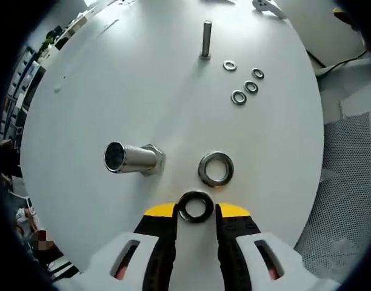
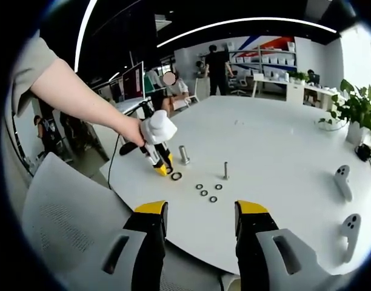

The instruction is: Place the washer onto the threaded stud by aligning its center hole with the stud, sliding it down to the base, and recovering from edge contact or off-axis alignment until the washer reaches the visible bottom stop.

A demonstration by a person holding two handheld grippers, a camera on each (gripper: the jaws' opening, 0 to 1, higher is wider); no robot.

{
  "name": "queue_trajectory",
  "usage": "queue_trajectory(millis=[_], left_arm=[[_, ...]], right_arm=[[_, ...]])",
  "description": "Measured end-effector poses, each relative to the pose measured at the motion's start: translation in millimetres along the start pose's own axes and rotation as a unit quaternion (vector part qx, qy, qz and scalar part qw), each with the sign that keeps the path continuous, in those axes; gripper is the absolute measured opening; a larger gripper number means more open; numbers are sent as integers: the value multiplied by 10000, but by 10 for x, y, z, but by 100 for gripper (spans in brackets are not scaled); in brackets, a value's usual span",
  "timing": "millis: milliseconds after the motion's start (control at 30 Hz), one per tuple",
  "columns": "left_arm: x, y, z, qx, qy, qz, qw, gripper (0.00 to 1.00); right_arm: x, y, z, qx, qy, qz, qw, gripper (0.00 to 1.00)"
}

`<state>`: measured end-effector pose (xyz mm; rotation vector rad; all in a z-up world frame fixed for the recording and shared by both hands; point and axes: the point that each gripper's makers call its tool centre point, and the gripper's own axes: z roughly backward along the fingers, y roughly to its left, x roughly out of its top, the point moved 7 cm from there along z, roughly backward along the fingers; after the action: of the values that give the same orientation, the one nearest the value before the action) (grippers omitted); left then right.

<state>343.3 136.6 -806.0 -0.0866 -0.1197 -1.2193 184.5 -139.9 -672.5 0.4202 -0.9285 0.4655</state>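
Here, at a round white table [image 1: 113, 79], the pickup step of the washer job. Between the yellow-tipped jaws of the left gripper [image 1: 196, 213], a dark washer [image 1: 195, 206], lying flat on the tabletop; jaws just beside its edges on either side, whether already pinching or only bracketing hard to tell. Just beyond it, a larger grey washer [image 1: 216, 168], also flat. To the left of that, the big threaded stud [image 1: 132, 159] with a hex base, standing near the gripper. Farther off, a thin stud [image 1: 206, 39] and four small washers [image 1: 242, 82] in a loose cluster.

Next, by the look of it: close firmly on the ring, lift, carry over the big stud, level the hole with its tip before lowering.

In the right gripper view, a bare arm reaching out from the left, hand wrapped round the left gripper's white handle [image 2: 158, 128], nose angled down at the table. Right gripper [image 2: 199, 212] held back off the table's near edge, jaws spread wide, holding nothing.
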Motion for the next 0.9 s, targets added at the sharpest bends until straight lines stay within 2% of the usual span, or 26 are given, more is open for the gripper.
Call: queue_trajectory(millis=[133, 200, 233, 267, 300, 500, 567, 633, 700, 900], left_arm=[[-9, -29, 0, 3, -2, -271, 9996, 28], [-5, 0, -2, -26, -2, -118, 9999, 28], [-4, -3, -5, -20, 29, -178, 9998, 27], [-13, 6, -7, -25, 193, -379, 9991, 26], [-20, 12, -13, -17, 266, -332, 9991, 24], [-22, 17, -9, 0, 200, -150, 9997, 24], [-27, 15, -20, -8, 1, 387, 9992, 25], [-42, 36, -17, 21, -130, 555, 9984, 24], [-47, 8, -16, 52, -85, 179, 9998, 24], [-15, -21, -22, 70, -37, 188, 9998, 22]], right_arm=[[0, -9, 1, -6, -24, -42, 10000, 46], [-6, -11, 2, -11, -14, -64, 10000, 46], [-7, -13, 2, -13, -14, -76, 10000, 46], [-6, -15, 4, -23, -22, -79, 10000, 46], [-5, -16, 5, -25, -25, -85, 10000, 46], [-2, -17, 9, -29, -44, -106, 9999, 46], [-4, -21, 12, -47, -48, -118, 9999, 46], [-10, -23, 11, -45, -35, -149, 9999, 46], [-2, -19, 9, -39, -40, -124, 9999, 46], [-8, -10, 3, -12, 0, -113, 9999, 46]])
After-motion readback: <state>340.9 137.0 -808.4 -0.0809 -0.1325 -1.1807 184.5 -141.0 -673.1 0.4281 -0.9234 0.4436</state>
